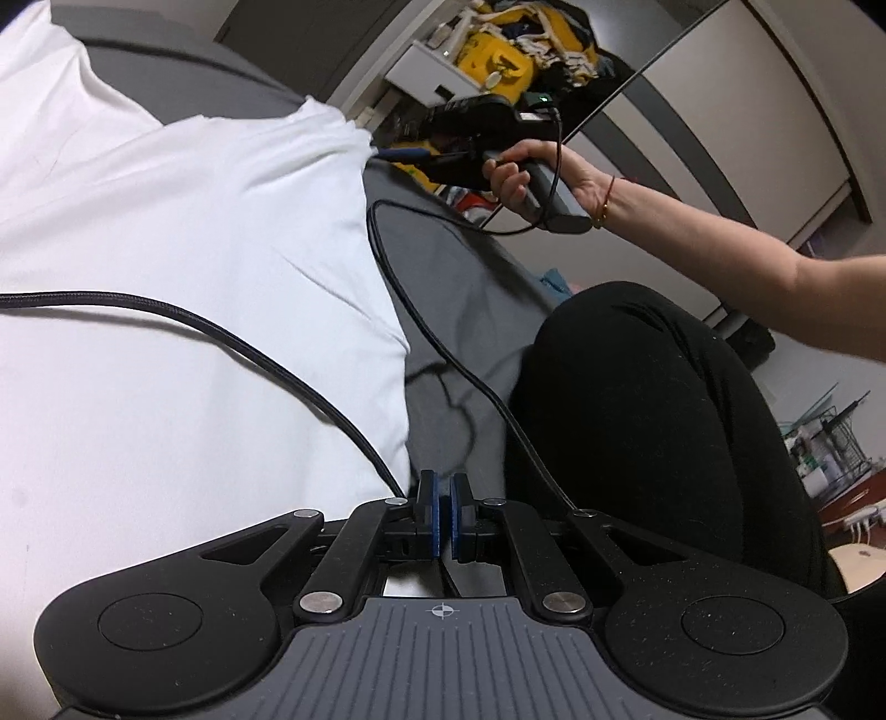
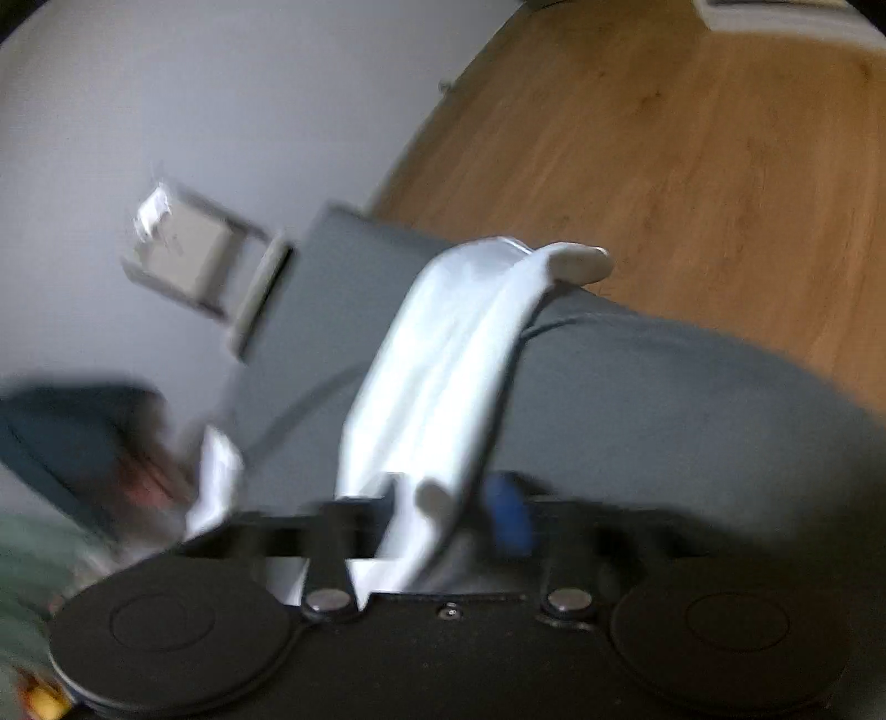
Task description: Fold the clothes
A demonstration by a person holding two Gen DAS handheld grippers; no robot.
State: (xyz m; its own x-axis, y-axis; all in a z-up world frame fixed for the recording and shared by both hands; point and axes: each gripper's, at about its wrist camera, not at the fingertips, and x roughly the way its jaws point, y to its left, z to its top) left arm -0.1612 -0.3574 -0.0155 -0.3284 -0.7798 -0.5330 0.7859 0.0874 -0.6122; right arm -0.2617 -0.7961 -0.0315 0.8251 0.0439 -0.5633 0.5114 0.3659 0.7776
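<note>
Gripping white garment (image 2: 443, 387) between jaws of right gripper (image 2: 443, 520), lifted over grey bed (image 2: 664, 399). Pressed together on nothing: jaws of left gripper (image 1: 443, 518), bulk of garment spread left of them. Risk: cloth slipping free under fast motion; cable (image 1: 221, 332) snagging fold.

Background was pretty cluttered: a yellow and black pile (image 1: 520, 50) sat up on a white shelf (image 1: 421, 69), wire rack (image 1: 830, 437) off to the side. Other cam showed wood floor (image 2: 692, 138) and a blurry beige box (image 2: 183, 249) against the wall (image 2: 166, 83).
</note>
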